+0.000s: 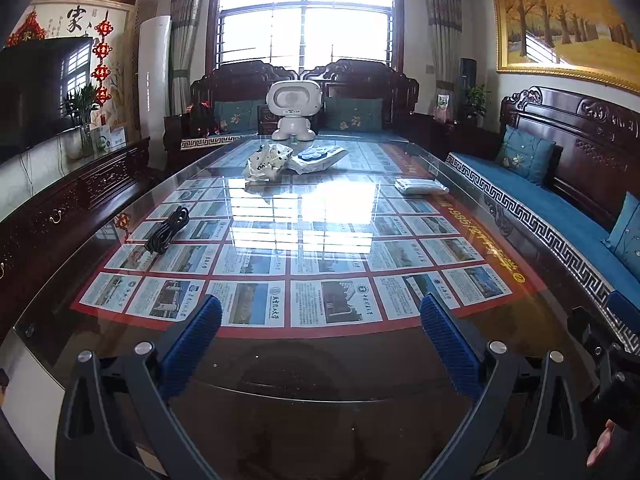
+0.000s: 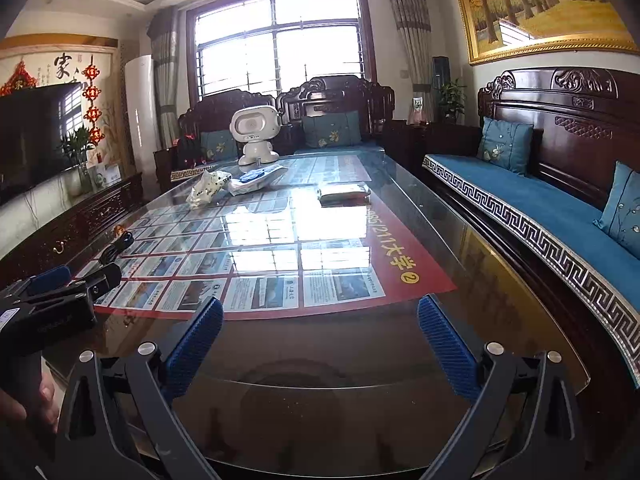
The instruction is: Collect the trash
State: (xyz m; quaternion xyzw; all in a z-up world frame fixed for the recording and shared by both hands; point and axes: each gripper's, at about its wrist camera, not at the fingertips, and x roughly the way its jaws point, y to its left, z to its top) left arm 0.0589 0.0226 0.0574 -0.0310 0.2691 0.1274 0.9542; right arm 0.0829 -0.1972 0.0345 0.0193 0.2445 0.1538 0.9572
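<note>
A crumpled white bag with dark spots lies at the far end of the glass table. Beside it lies a white wrapper with blue discs. A flat white packet lies at the far right. My left gripper is open and empty over the near table edge. My right gripper is open and empty, also at the near edge. The left gripper also shows at the left of the right wrist view.
A coiled black cable lies on the table's left side. A white robot toy stands at the far end. A blue-cushioned wooden sofa runs along the right, a dark cabinet along the left.
</note>
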